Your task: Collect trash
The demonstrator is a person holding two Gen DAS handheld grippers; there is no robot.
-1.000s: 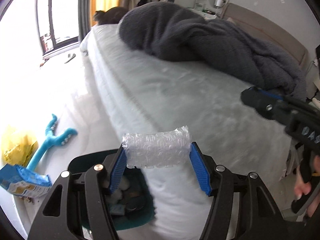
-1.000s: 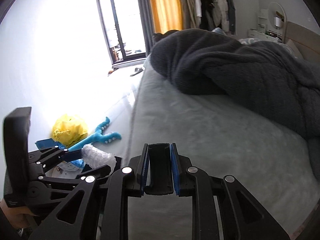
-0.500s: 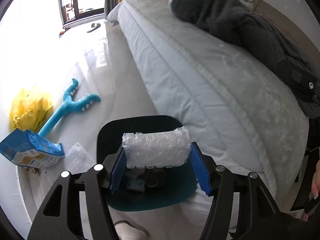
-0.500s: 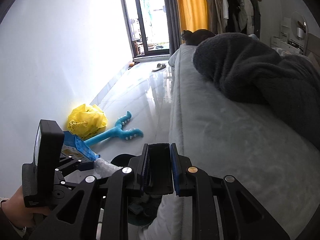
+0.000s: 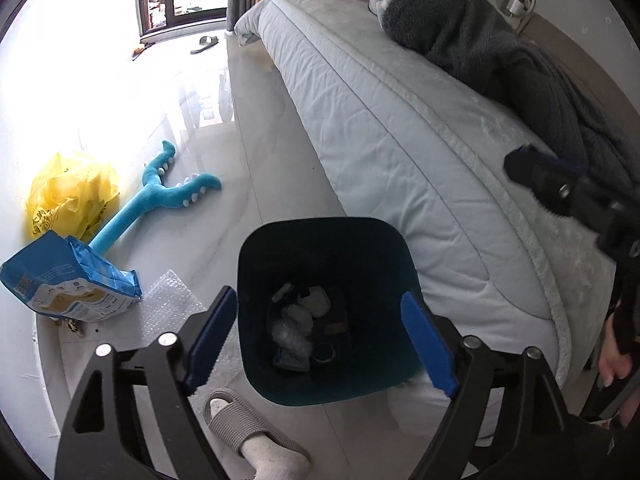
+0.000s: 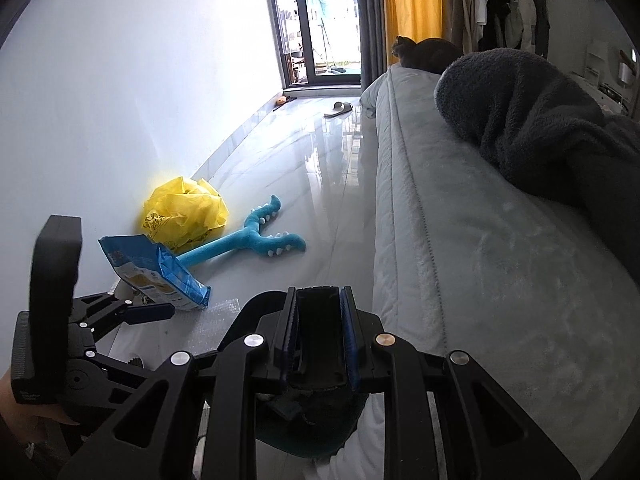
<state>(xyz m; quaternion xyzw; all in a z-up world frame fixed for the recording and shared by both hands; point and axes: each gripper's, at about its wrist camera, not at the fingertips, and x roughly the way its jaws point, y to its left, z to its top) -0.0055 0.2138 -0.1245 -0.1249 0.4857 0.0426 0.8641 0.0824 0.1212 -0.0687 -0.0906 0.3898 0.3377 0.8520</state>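
I am holding the left gripper (image 5: pixel 320 336) over the dark teal bin (image 5: pixel 324 248) on the floor, beside the bed (image 5: pixel 400 140); its jaws are opening, w/ nothing between them. Bubble wrap (image 5: pixel 290 336) is lying inside the bin. Right gripper (image 6: pixel 319 336) is clamping a black flat item (image 6: pixel 318 332). Blue bag (image 5: pixel 68 284) & yellow bag (image 5: pixel 68 192) are lying far left.

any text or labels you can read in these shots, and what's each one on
Nothing can be read for certain.
Yellow plastic bag: dark print low on its side, too crumpled and small to read.
Blue and white package: printed panels and small lettering, too blurred to read.
Left gripper: a small pale label low on its black body, too small to read.
Teal bin: no readable lettering on the scraps inside.
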